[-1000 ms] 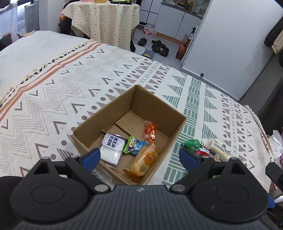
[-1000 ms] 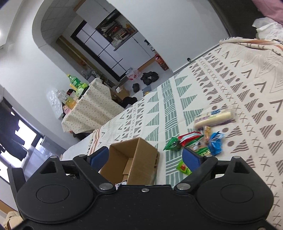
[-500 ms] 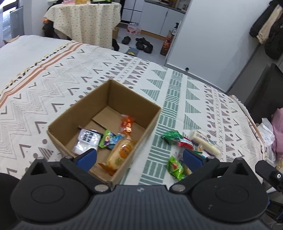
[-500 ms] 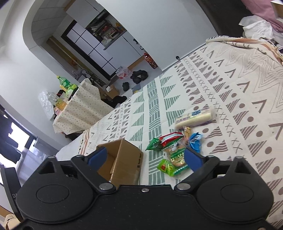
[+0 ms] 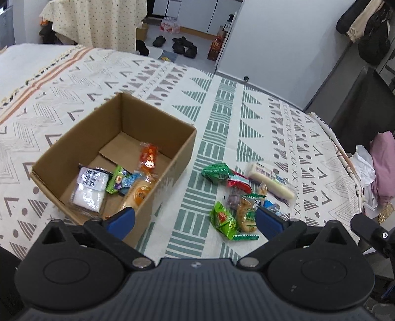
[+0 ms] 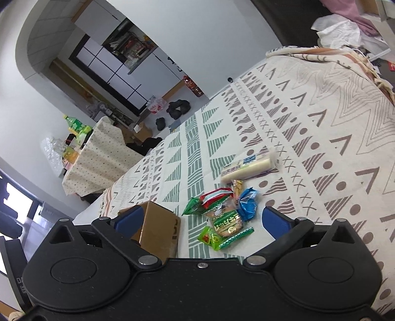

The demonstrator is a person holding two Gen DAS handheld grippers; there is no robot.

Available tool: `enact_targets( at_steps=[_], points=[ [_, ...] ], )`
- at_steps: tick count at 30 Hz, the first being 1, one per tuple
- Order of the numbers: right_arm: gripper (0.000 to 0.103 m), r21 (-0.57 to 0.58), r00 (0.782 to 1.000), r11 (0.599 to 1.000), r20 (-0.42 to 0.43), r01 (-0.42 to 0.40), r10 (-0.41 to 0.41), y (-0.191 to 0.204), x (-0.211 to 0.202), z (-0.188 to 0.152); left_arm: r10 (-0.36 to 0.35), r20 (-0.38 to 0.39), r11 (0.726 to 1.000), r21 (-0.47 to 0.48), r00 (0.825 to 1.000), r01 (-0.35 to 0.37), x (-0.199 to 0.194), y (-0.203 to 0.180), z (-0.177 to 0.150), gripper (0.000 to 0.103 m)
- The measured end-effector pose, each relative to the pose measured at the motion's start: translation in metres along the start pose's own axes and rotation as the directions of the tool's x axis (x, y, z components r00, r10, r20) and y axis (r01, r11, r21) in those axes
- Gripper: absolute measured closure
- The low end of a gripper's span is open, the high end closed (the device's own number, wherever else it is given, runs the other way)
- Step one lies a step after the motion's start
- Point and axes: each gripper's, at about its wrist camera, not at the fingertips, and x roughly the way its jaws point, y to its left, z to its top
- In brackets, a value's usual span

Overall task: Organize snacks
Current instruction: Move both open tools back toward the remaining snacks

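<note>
An open cardboard box (image 5: 182,150) sits on the patterned cloth (image 5: 222,118) and holds several snack packets, among them a white one (image 5: 90,189) and an orange one (image 5: 148,155). To its right lies a loose heap of snacks: a green packet (image 5: 223,219), a red-and-green one (image 5: 222,172) and a long white stick (image 5: 271,181). My left gripper (image 5: 193,219) hangs open and empty above the box's near corner. In the right wrist view my right gripper (image 6: 201,223) has its jaws still opening, empty, just before the heap (image 6: 222,214) with the box (image 6: 158,229) at its left.
Beyond the cloth's far edge are a dotted-cloth table (image 5: 98,22), shoes (image 5: 182,45) on the floor and a white wall panel (image 5: 279,37). A dark chair with pink and white fabric (image 5: 380,158) stands past the right edge. A black part of the other gripper (image 5: 370,229) shows at right.
Both views slid right and closer to the cloth: the box shifted left in frame and the loose snack heap came in front of both grippers. The right jaws spread a little wider.
</note>
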Motion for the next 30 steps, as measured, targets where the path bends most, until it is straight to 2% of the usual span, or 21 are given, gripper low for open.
enact_targets(
  at_steps=[11, 18, 20, 22, 24, 26, 30],
  points=[
    [0.002, 0.124, 1.0, 0.992, 0.0, 0.029, -0.029, -0.028, 0.017, 0.004, -0.046, -0.044, 0.999, 0.004, 0.998, 0.046, 0.033, -0.015, -0.001, 0.0],
    [0.017, 0.198, 0.998, 0.978, -0.033, 0.059, -0.054, -0.042, 0.042, 0.005, -0.079, -0.08, 0.997, -0.03, 0.994, 0.077, 0.062, -0.019, -0.005, 0.004],
    [0.022, 0.215, 0.998, 0.974, -0.037, 0.066, -0.06, -0.044, 0.05, 0.007, -0.074, -0.091, 0.996, -0.064, 0.993, 0.068, 0.071, -0.016, -0.007, 0.01],
    [0.031, 0.247, 0.998, 0.968, -0.044, 0.055, -0.046, -0.047, 0.057, 0.008, -0.063, -0.1, 0.995, -0.089, 0.993, 0.054, 0.08, -0.014, -0.008, 0.016],
    [0.035, 0.266, 0.998, 0.962, -0.054, 0.058, -0.045, -0.05, 0.064, 0.007, -0.057, -0.115, 0.993, -0.106, 0.992, 0.045, 0.09, -0.012, -0.009, 0.028],
    [0.037, 0.261, 0.996, 0.962, -0.064, 0.076, -0.062, -0.049, 0.07, 0.005, -0.062, -0.131, 0.991, -0.124, 0.989, 0.046, 0.1, -0.009, -0.009, 0.034],
    [0.038, 0.262, 0.994, 0.961, -0.084, 0.09, -0.07, -0.048, 0.082, 0.003, -0.064, -0.154, 0.989, -0.14, 0.986, 0.042, 0.117, -0.009, -0.009, 0.037]
  ],
)
